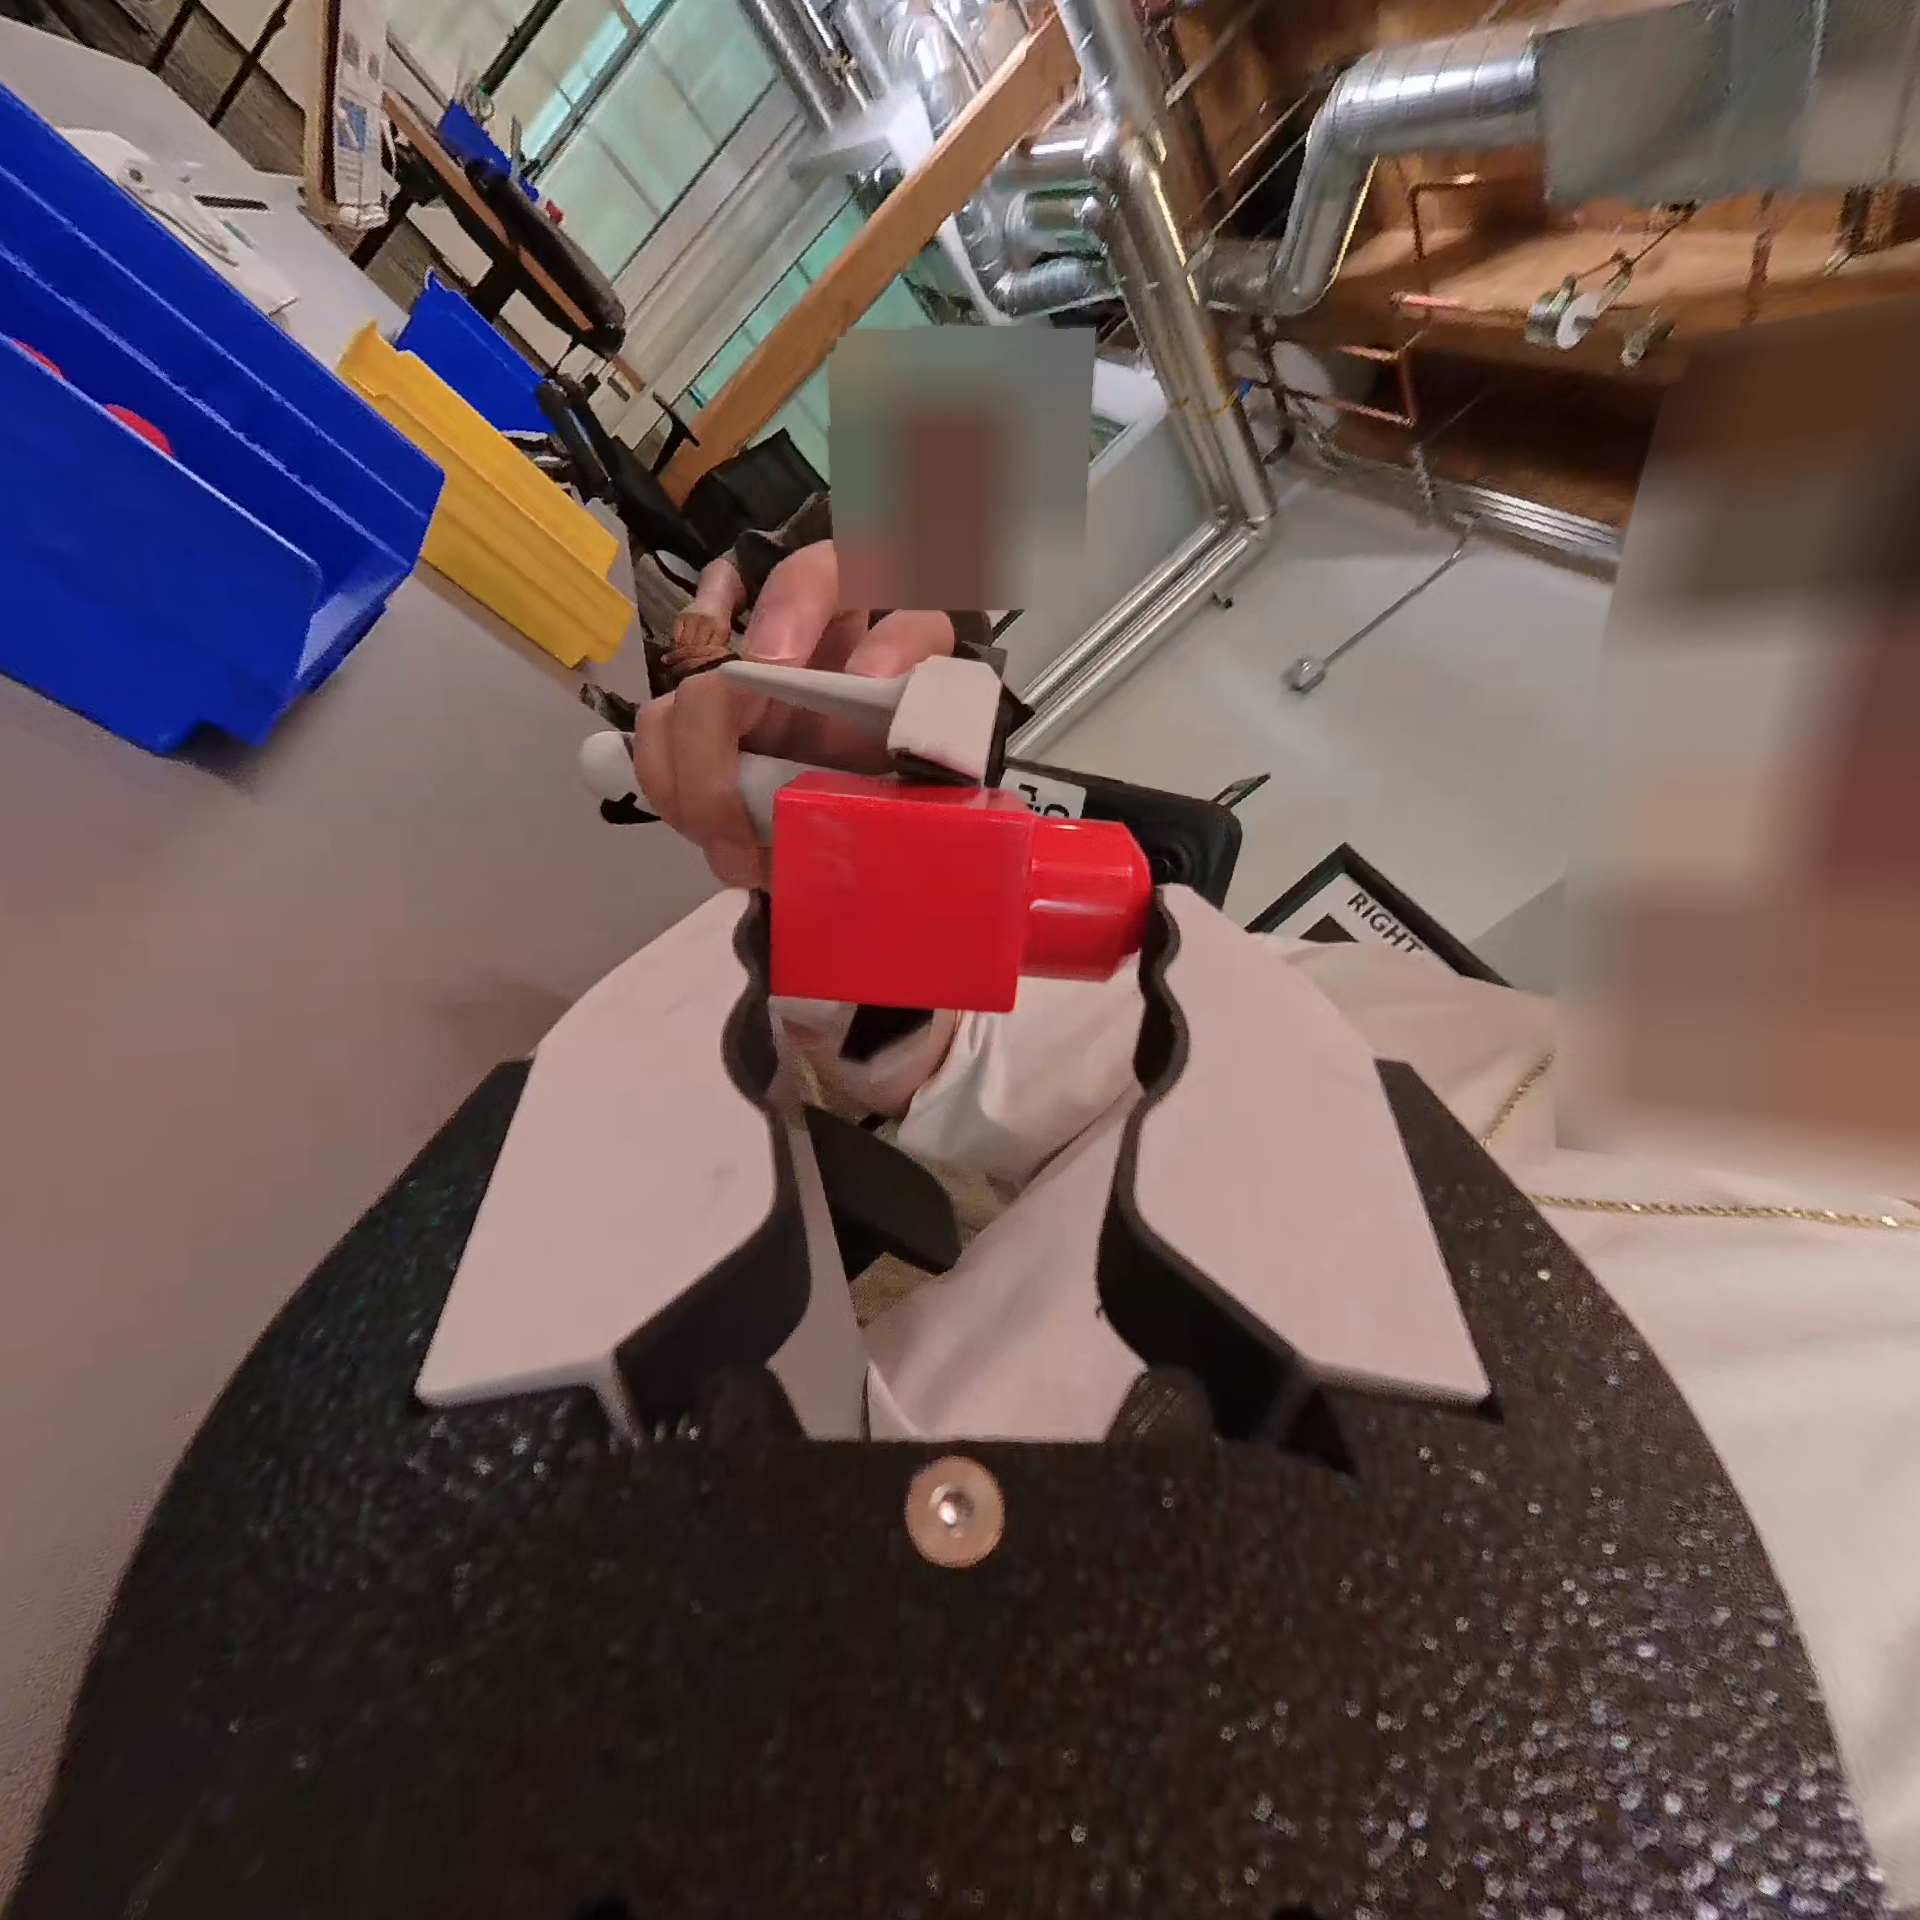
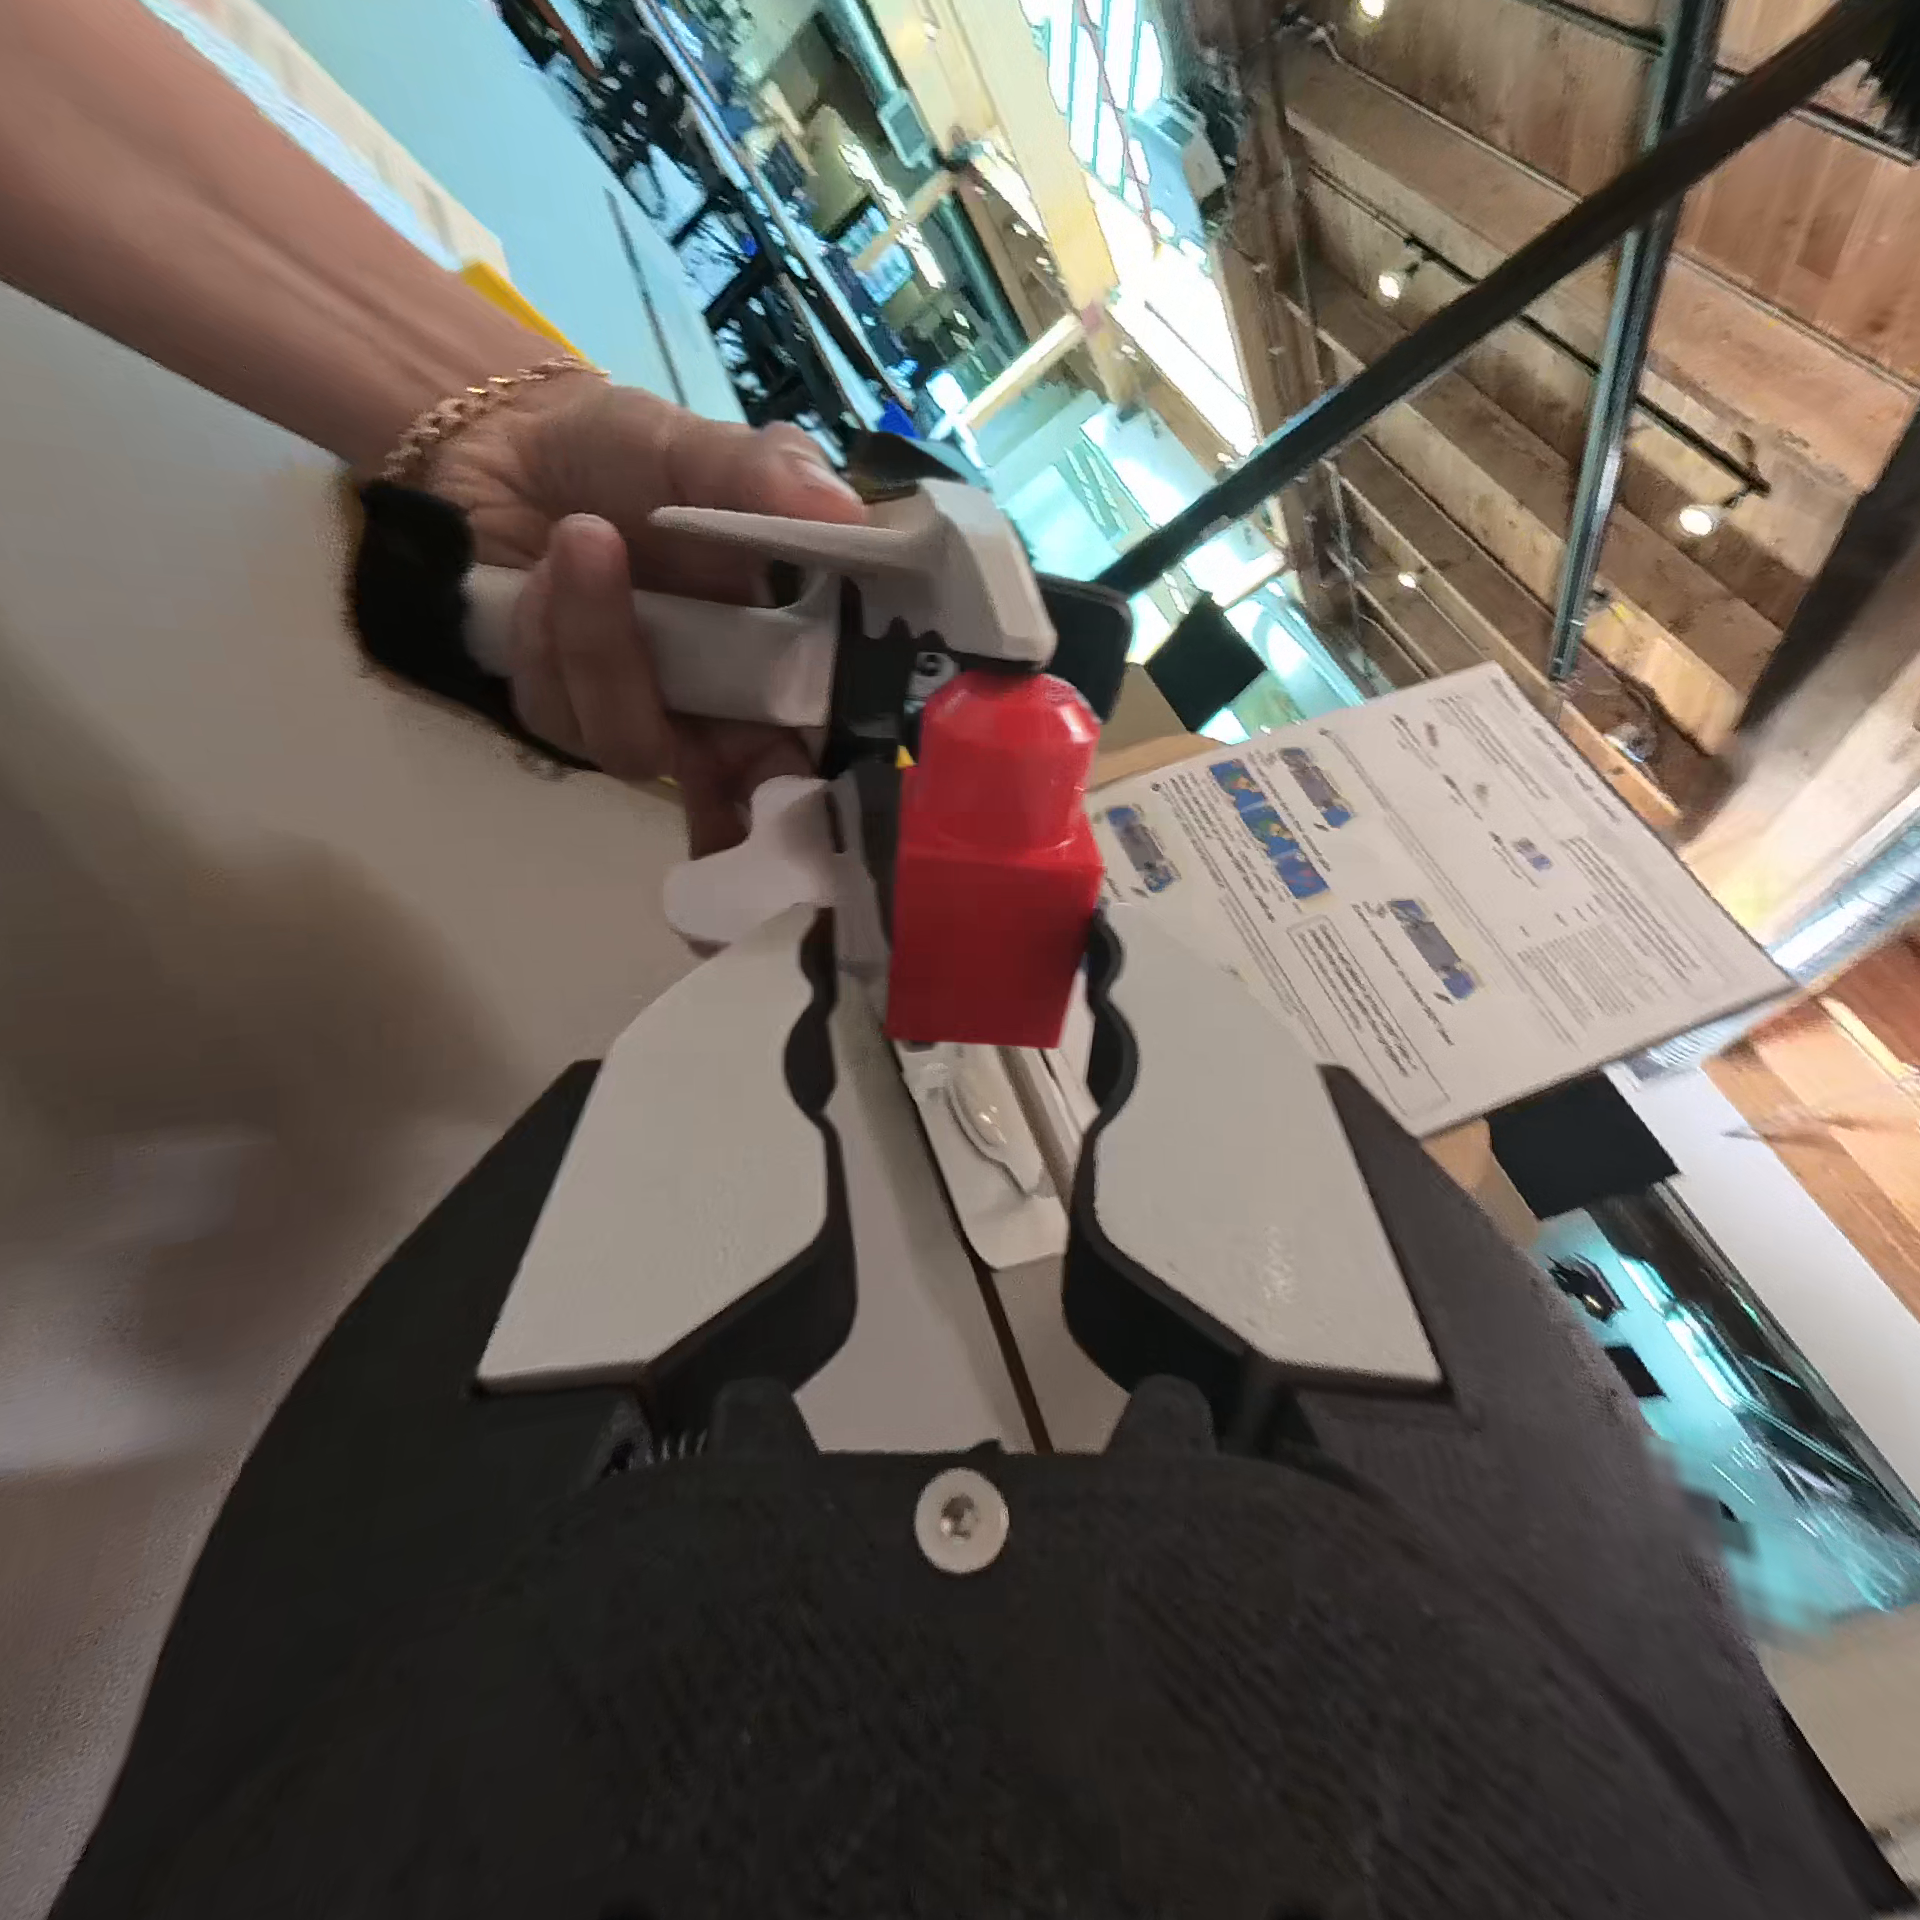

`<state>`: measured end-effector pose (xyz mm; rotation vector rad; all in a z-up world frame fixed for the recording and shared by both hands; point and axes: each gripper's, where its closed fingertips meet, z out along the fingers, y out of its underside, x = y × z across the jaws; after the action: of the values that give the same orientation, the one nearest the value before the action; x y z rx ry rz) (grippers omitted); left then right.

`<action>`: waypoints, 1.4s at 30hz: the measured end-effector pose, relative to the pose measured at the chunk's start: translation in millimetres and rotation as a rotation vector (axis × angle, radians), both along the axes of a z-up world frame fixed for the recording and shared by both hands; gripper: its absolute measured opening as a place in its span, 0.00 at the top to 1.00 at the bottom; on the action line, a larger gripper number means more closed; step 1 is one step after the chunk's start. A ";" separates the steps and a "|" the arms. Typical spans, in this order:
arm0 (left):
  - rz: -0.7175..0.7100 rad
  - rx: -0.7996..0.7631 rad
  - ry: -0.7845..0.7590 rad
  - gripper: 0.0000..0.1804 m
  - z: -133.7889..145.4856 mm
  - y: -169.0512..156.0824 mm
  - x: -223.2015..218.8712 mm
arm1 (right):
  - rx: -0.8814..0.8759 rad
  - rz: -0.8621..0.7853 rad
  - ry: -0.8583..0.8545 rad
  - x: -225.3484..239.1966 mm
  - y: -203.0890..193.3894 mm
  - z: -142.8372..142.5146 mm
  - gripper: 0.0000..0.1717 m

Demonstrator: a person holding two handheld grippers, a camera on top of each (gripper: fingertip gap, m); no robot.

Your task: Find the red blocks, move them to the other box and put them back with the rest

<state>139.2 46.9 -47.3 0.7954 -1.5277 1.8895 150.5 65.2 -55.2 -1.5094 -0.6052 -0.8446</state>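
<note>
The red block (image 1: 894,904) is up in the air, off the counter (image 1: 312,935) and well apart from the blue box (image 1: 156,582), on the side of that box's open front. The left claw (image 1: 956,914) pinches it lengthwise: one pad presses the flat base, the other the tip of the round stud. The right claw (image 2: 958,935) comes at the same block from across. One of its pads touches a side of the square body, while a gap shows between the other pad and the block, so it stands spread around the block without clamping it. More red pieces (image 1: 140,426) lie inside the blue box. A yellow box (image 1: 499,499) sits just behind the blue box on the counter. A printed sheet (image 2: 1455,883) shows behind the block in the right wrist view.
</note>
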 end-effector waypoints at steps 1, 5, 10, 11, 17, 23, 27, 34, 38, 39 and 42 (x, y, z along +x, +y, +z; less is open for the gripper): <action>0.002 -0.010 0.005 0.63 -1.3 -4.3 2.3 | 0.013 -0.023 -0.004 5.4 -5.1 2.4 0.79; 0.103 0.017 -0.026 0.63 -3.5 -14.7 16.2 | -0.002 -0.079 0.036 18.0 -19.9 0.6 0.79; 0.438 0.282 -0.222 0.55 -16.8 3.4 40.5 | 0.019 -0.317 0.273 83.5 -78.3 9.4 0.79; 0.491 0.319 -0.254 0.55 -17.5 7.8 40.9 | 0.038 -0.389 0.344 103.9 -96.7 10.7 0.79; 0.726 0.586 -0.338 0.57 -44.8 24.2 35.0 | -0.036 -0.834 0.745 205.3 -203.3 -33.1 0.79; 0.818 0.818 -0.354 0.58 -84.0 29.3 27.2 | -0.244 -0.977 0.859 241.8 -227.3 -81.6 0.79; 0.866 0.872 -0.323 0.57 -97.5 31.7 29.7 | -0.360 -0.992 0.900 247.6 -222.7 -105.1 0.79; 0.880 0.926 -0.317 0.57 -103.2 33.0 29.7 | -0.456 -0.963 0.948 248.4 -213.4 -129.3 0.78; 0.882 0.912 -0.308 0.57 -103.6 31.2 30.4 | -0.440 -0.896 0.971 243.6 -203.8 -128.5 0.79; 0.879 0.908 -0.305 0.57 -103.7 30.4 30.6 | -0.419 -0.878 0.975 242.6 -201.5 -125.8 0.79; 0.874 0.907 -0.303 0.57 -103.6 29.0 31.0 | -0.358 -0.847 0.963 240.9 -199.9 -115.4 0.78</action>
<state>170.2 75.9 -150.9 1.8773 -2.5721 1.8382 391.4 -134.7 -170.7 -2.2902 0.6803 -0.4969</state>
